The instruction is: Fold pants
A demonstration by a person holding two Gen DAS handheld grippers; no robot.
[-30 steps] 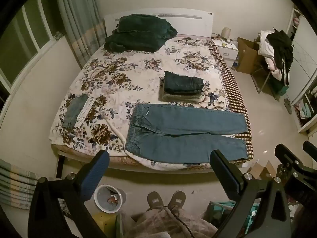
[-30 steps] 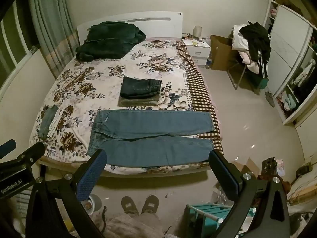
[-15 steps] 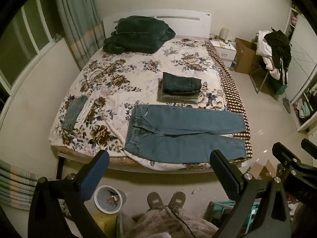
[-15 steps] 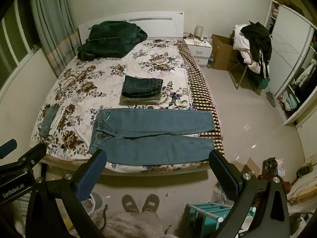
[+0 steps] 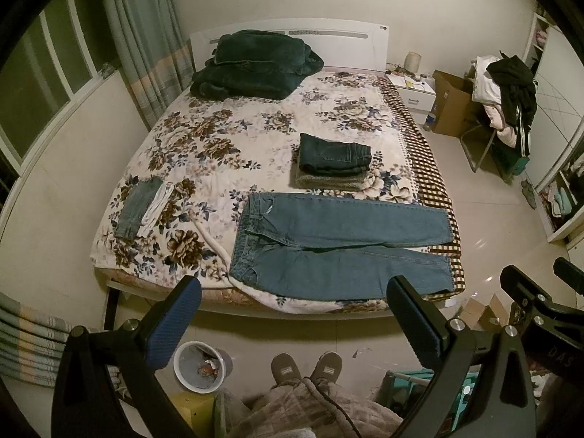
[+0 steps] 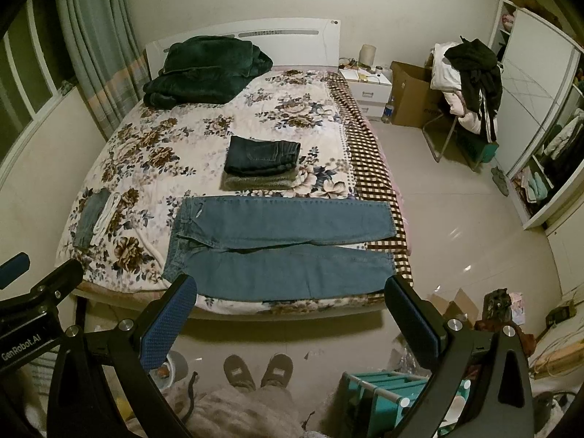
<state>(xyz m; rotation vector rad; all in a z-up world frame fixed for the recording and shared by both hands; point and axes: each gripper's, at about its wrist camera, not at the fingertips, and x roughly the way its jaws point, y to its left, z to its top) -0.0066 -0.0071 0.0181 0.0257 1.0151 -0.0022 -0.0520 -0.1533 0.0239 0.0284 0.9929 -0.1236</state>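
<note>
Light blue jeans (image 5: 328, 248) (image 6: 277, 248) lie spread flat across the near edge of the floral bed (image 5: 219, 153) (image 6: 153, 153), waistband to the left, both legs running right. Behind them sits a stack of folded pants (image 5: 334, 160) (image 6: 261, 164), dark denim on top. My left gripper (image 5: 294, 292) hangs open over the floor in front of the bed, holding nothing. My right gripper (image 6: 292, 290) is open too, at the same height and clear of the jeans. Each gripper's frame shows at the edge of the other's view.
A dark green blanket (image 5: 255, 65) lies at the headboard. A small folded denim piece and white cloth (image 5: 142, 208) sit on the bed's left. A bin (image 5: 202, 365), a person's slippered feet (image 5: 306, 365), a teal rack (image 6: 379, 398), a clothes-laden chair (image 6: 471, 84) and a cardboard box (image 6: 412, 95) occupy the floor.
Both views have shifted slightly, with the bed sliding a little right in the right wrist view and up in the left. The jeans lie as before and both grippers stay open.
</note>
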